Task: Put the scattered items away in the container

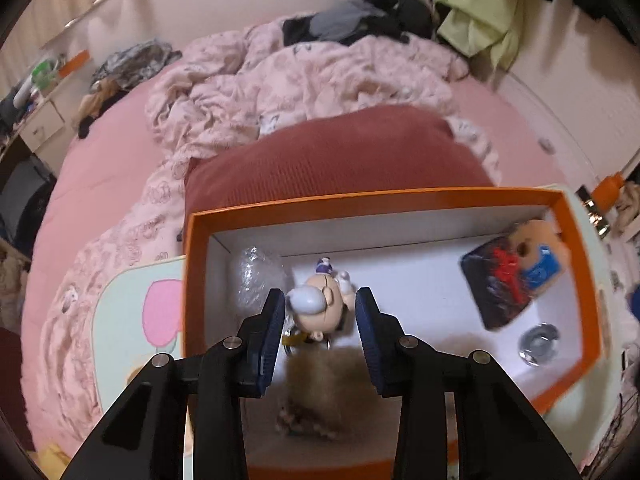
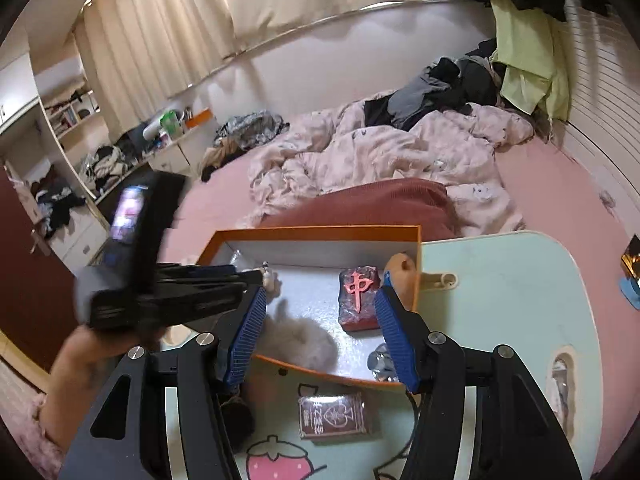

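Observation:
An orange box with a white inside (image 1: pixel 192 280) (image 2: pixel 320 233) stands on a pale green lap table (image 2: pixel 500 300). My left gripper (image 1: pixel 320 312) hangs open over the box, its jaws apart on either side of a small cartoon figurine (image 1: pixel 320 308) lying inside. The box also holds a grey fur pompom (image 1: pixel 320 376) (image 2: pixel 304 340), a dark tile with a red character (image 1: pixel 500 284) (image 2: pixel 358 296), a crumpled clear wrap (image 1: pixel 256 280) and a small metal piece (image 1: pixel 538 342). My right gripper (image 2: pixel 320 336) is open and empty above the box's near edge. A deck of cards (image 2: pixel 332 416) lies on the table outside the box.
The table sits on a pink bed with a dark red pillow (image 1: pixel 340 160) and a rumpled pink duvet (image 2: pixel 380 160). Clothes pile at the headboard (image 2: pixel 460 88). Shelves and drawers stand at the left (image 2: pixel 80 140). A small blue item (image 2: pixel 632 288) lies at the table's right edge.

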### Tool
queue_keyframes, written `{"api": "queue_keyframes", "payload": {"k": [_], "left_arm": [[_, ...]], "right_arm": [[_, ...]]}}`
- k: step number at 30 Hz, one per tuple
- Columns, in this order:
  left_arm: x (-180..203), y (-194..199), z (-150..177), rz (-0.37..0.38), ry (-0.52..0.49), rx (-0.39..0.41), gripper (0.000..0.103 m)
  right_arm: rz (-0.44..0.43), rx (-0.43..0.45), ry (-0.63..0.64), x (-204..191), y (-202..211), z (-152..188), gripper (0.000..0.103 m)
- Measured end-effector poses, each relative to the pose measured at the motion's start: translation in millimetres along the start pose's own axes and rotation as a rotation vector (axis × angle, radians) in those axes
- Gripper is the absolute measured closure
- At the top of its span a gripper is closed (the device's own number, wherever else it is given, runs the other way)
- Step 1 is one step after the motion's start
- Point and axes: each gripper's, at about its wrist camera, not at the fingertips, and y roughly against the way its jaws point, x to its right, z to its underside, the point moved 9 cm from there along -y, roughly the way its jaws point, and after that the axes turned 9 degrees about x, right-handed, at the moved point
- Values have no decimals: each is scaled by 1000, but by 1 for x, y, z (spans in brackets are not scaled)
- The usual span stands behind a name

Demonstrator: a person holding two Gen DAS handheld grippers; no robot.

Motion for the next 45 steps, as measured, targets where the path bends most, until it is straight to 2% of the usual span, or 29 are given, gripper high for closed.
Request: {"api": "queue_keyframes", "payload": {"k": [2, 4, 5, 6, 10, 12, 14, 17, 19, 22, 24, 28, 31, 35, 37, 39, 42, 44, 45], "left_arm": [[2, -3, -3, -16, -23, -5, 66], [7, -10, 0, -42, -72, -49, 59], [11, -12, 2, -48, -102, -62, 59], [16, -17, 6, -32, -112, -87, 59], [16, -18, 8, 40, -40, -78, 62], [13, -11, 4, 79, 5, -51, 62], [11, 7, -5, 153, 61, -1, 62], [8, 57, -13, 301, 140, 81, 62], [3, 89, -13, 338, 153, 151, 62], [-11, 122, 8, 298, 144, 216, 62], [-20, 125, 34, 280, 154, 203, 62], [-28, 108, 91, 264, 179, 152, 62], [-24, 94, 120, 257, 179, 127, 62], [-14, 83, 134, 238, 137, 108, 62], [-8, 82, 135, 250, 128, 117, 61], [-4, 81, 137, 273, 129, 119, 61], [-1, 80, 140, 299, 124, 112, 46], [-3, 83, 138, 297, 128, 133, 42], [-4, 85, 137, 293, 130, 144, 41]], "right_arm": [[2, 3, -14, 4, 3, -1, 45], [-5, -3, -30, 6, 5, 1, 45], [-8, -6, -34, 6, 5, 3, 45], [-7, -8, -35, 6, 4, 4, 45], [-7, -21, -23, 5, 1, 11, 45], [-1, -34, -20, 6, -2, 15, 45], [5, -50, -21, 9, -5, 21, 45], [9, -64, -36, 14, -7, 27, 45], [5, -70, -51, 16, -7, 29, 45], [-6, -76, -50, 13, -5, 28, 45], [-25, -101, -39, 6, -6, 27, 45], [-96, -225, -19, -18, -20, 27, 45], [-149, -323, 4, -43, -43, 25, 45], [-151, -506, -6, -64, -94, 45, 45], [-142, -544, -24, -69, -112, 55, 45], [-105, -546, -5, -70, -125, 59, 45], [-86, -579, -2, -70, -139, 70, 45], [-91, -618, 1, -70, -144, 81, 68], [-89, -591, 15, -70, -144, 78, 69]]}}
